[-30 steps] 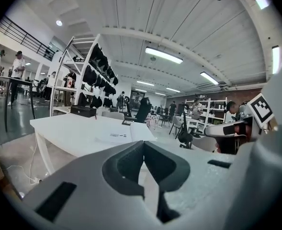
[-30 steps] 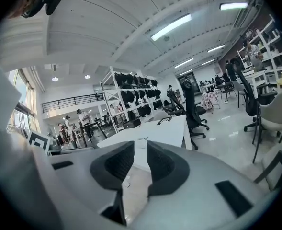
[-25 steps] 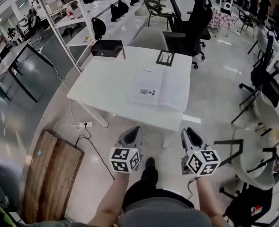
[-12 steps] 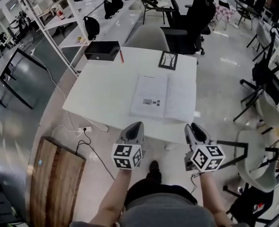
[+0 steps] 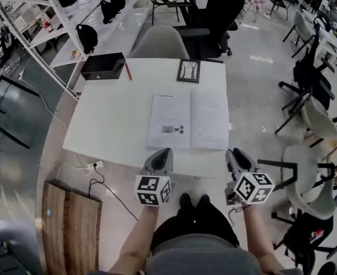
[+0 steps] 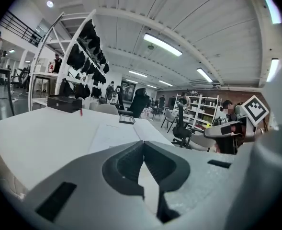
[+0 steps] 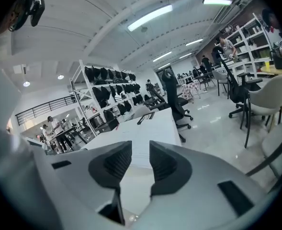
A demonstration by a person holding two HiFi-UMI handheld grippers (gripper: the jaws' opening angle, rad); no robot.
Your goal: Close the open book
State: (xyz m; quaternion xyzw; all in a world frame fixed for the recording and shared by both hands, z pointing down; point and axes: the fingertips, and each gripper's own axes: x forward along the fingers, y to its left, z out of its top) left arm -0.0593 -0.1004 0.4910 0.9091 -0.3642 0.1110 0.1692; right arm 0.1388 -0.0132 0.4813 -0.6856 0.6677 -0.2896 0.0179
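Three things beyond book (image 5: 188,120): box (image 5: 103,66), pen (image 5: 127,71), frame (image 5: 189,71).

One white table (image 5: 111,125). On it: one open book (image 5: 188,120), one black box (image 5: 102,66) far left, one red pen (image 5: 127,71), one framed picture (image 5: 188,71). Two grippers near: left gripper (image 5: 161,156), right gripper (image 5: 234,156). One grey chair (image 5: 158,42) far, one wooden board (image 5: 71,228) near left.

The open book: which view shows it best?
The head view: it looks down on the book, both pages spread flat on the table. The left gripper view catches it only at a grazing angle, foreshortened. In the right gripper view the table is seen nearly edge-on and the book cannot be made out.
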